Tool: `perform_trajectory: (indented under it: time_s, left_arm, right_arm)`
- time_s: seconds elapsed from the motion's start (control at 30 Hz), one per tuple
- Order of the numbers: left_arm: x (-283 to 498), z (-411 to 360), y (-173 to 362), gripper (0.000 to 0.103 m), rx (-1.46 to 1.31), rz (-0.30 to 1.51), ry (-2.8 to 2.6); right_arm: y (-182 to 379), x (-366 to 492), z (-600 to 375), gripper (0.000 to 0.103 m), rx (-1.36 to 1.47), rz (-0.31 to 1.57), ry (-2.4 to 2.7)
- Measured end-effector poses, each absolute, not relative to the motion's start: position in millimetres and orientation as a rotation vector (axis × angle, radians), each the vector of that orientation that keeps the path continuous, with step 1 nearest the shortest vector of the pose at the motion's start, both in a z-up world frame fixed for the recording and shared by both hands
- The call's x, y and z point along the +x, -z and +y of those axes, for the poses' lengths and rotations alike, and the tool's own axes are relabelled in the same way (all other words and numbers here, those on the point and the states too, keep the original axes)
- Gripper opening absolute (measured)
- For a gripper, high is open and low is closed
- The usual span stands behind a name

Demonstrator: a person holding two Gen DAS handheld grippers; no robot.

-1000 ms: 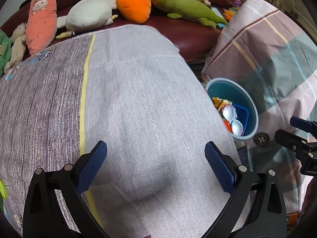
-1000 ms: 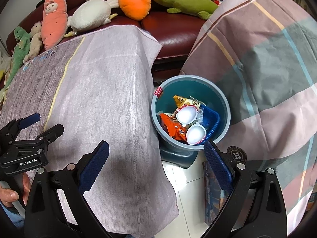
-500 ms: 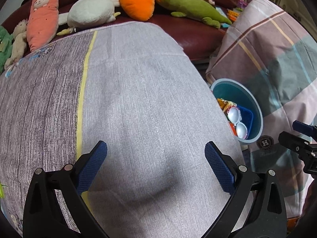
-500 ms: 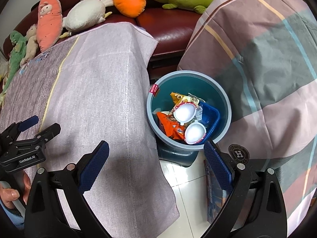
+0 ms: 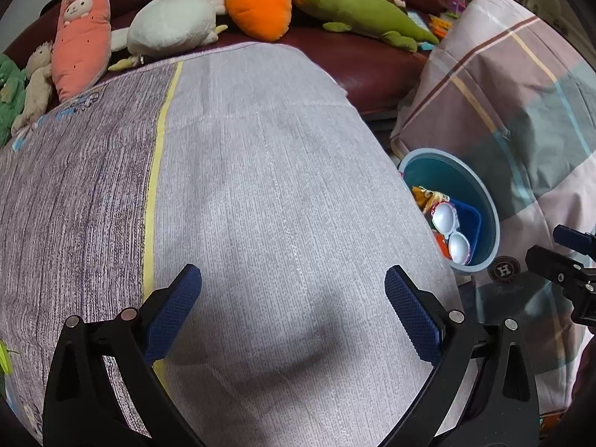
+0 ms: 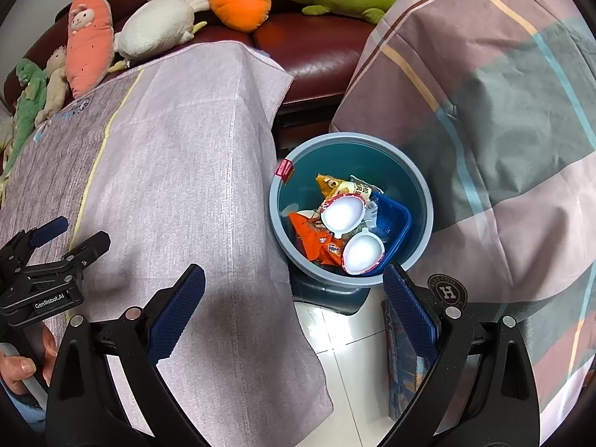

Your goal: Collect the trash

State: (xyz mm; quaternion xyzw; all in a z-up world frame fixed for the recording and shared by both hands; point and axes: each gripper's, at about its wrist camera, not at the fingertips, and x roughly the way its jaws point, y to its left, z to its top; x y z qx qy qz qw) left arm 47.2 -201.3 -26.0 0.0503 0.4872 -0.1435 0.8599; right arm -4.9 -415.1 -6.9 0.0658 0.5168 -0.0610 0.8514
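Both grippers hang empty with fingers spread wide: the left gripper (image 5: 292, 300) over the cloth-covered surface (image 5: 260, 186), the right gripper (image 6: 294, 298) just short of the bin (image 6: 422, 201). Trash already lies inside: crinkly wrappers (image 6: 316, 238) and two white plastic shells (image 6: 342, 214). It all looks light, thin and slippery, so I'd pinch an edge or rim.

Your left gripper (image 5: 292, 298) has its blue-padded fingers spread wide with nothing between them. Your right gripper (image 6: 294, 298) stands just as wide and empty, level with the left one and well to its right. Your hand (image 6: 26, 365) wraps the left gripper's handle from below.
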Motion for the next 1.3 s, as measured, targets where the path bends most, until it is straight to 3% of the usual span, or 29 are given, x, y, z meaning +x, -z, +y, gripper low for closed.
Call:
perform_trajectory:
  time_s: [1.3]
  left_arm:
    - [46.4, -200.2, 23.3, 0.099, 0.111, 1.026, 0.275]
  right_arm:
    - [3.7, -4.6, -416.3, 0.092, 0.138, 1.078, 0.128]
